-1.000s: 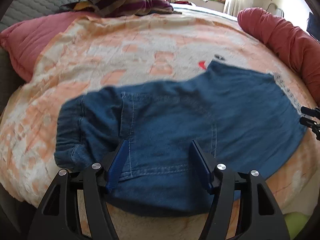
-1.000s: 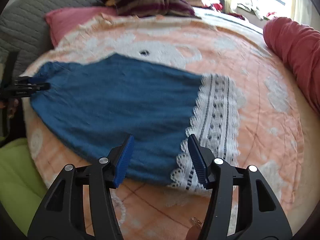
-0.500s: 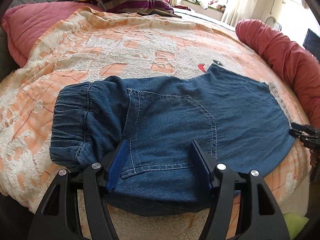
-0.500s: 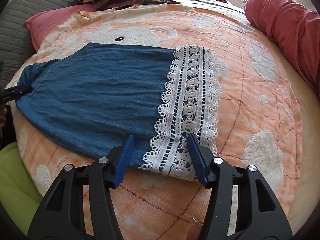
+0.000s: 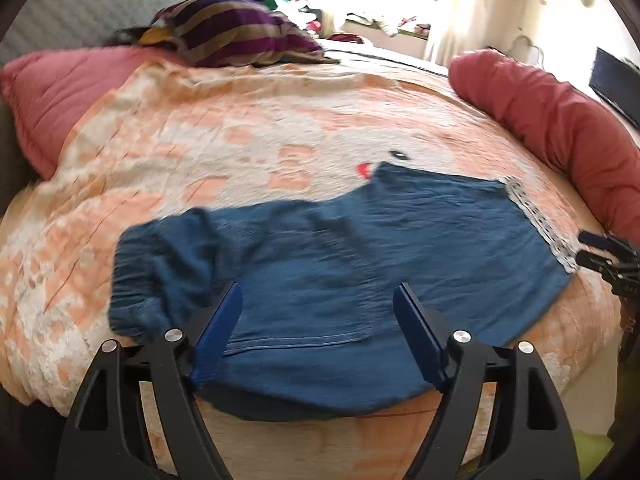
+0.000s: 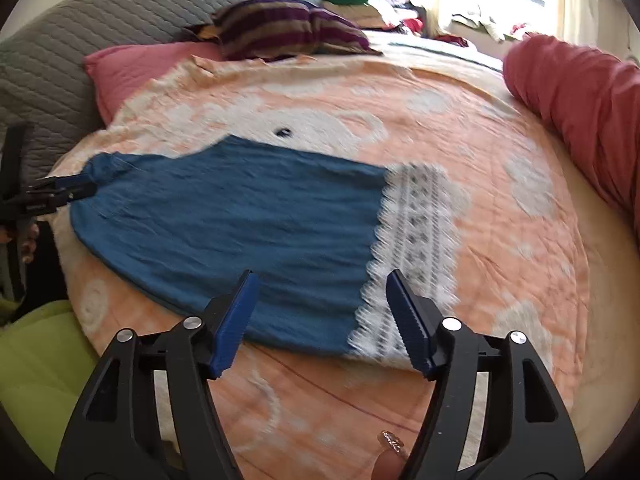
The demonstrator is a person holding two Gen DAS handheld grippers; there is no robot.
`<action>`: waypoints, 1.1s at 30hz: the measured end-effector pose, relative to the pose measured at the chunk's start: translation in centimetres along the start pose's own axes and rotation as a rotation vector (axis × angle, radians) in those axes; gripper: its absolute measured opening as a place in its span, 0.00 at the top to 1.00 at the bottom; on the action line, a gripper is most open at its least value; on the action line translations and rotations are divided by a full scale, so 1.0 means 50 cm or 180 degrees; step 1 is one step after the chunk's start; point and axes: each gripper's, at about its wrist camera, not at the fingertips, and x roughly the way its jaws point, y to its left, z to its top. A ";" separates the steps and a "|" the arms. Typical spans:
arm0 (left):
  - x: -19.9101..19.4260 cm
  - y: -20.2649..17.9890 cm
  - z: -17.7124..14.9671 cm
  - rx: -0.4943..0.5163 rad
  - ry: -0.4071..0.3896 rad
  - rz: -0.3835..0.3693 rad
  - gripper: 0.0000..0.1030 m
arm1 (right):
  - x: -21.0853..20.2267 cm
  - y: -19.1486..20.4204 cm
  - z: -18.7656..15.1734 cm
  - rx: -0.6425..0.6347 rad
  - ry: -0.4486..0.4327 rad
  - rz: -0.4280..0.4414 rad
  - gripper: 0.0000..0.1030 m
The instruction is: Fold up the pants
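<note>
We have pulled both hand-held grippers back from the pants (image 5: pixel 340 264) (still flat on the bed (image 5: pixel 240 140)): left hand-held gripper (image 5: pixel 318 300) and right hand-held gripper (image 6: pixel 320 292) gape wide, empty; folding awaits.

The left wrist camera is looking across the bed (image 5: pixel 248 148) from its near edge, low over the waistband end of the pants (image 5: pixel 340 264). The right wrist camera is facing the same way from over the lace hem (image 6: pixel 416 236). Both are sharing the pants, striped pillow (image 6: pixel 288 28) and red bolster (image 5: pixel 560 132).
</note>
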 end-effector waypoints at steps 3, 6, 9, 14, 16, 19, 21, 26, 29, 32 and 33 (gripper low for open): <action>0.004 -0.044 0.003 0.0164 0.0025 -0.0093 0.25 | 0.024 0.035 0.012 -0.0069 0.0021 0.0121 0.40; 0.022 -0.078 -0.001 0.0285 0.0109 -0.0191 0.21 | 0.051 0.060 0.012 -0.0064 0.0063 0.0183 0.39; 0.046 -0.099 -0.017 0.0405 0.0238 -0.0222 0.17 | 0.079 0.074 0.002 -0.0045 0.0181 0.0131 0.38; 0.092 -0.110 -0.047 0.0500 0.0566 -0.0198 0.15 | 0.122 0.076 -0.035 -0.0040 0.0472 0.0067 0.36; 0.098 -0.113 -0.052 0.0535 0.0586 -0.0179 0.13 | 0.123 0.076 -0.037 -0.0031 0.0460 0.0068 0.35; 0.094 -0.108 -0.050 0.0508 0.0566 -0.0212 0.13 | 0.115 0.073 -0.034 0.0003 0.0437 0.0095 0.35; 0.087 -0.106 -0.048 0.0477 0.0532 -0.0226 0.13 | 0.100 0.067 -0.028 0.0034 0.0359 0.0122 0.35; 0.058 -0.110 -0.035 0.0462 0.0370 -0.0239 0.13 | 0.060 0.043 -0.009 0.0143 0.0182 0.0123 0.29; 0.041 -0.117 -0.022 0.0443 0.0291 -0.0232 0.06 | 0.031 0.019 -0.002 0.0227 0.0065 0.0050 0.26; 0.031 -0.122 -0.008 0.0410 0.0249 -0.0266 0.06 | 0.010 0.000 0.002 0.0313 -0.0035 -0.0016 0.22; 0.029 -0.123 -0.003 0.0396 0.0239 -0.0279 0.05 | 0.001 -0.009 0.003 0.0351 -0.0071 -0.0038 0.21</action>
